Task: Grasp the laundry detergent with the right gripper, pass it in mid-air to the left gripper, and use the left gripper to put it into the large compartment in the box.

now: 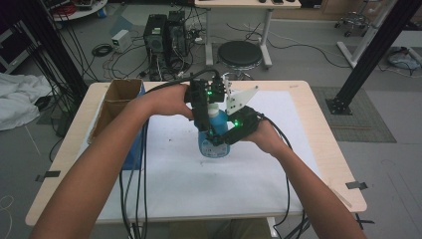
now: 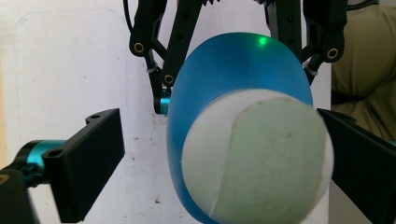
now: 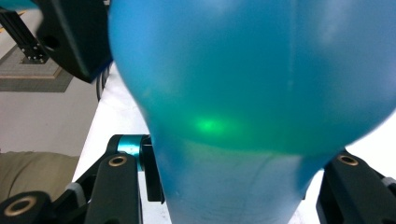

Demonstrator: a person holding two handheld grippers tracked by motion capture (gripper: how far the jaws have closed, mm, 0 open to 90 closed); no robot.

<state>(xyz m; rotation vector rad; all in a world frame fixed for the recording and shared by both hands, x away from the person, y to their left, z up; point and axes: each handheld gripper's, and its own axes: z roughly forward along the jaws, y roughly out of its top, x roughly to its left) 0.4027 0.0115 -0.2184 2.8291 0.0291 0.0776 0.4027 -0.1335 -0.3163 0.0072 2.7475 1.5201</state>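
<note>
The right gripper (image 1: 217, 140) is clamped on the body of the blue bottle (image 1: 213, 144), holding it upright on the white sheet (image 1: 174, 169) mid-table. The left gripper (image 1: 205, 122) stands over the white cap (image 2: 257, 158), jaws wide on either side and one not yet touching. Judged step: cap removal; next, the left jaws must close squarely on the cap before twisting

Your blue bottle (image 1: 213, 142) stands upright at the middle of the white sheet; its body is translucent, rounded; its white cap (image 2: 257, 154) is on top.
</note>
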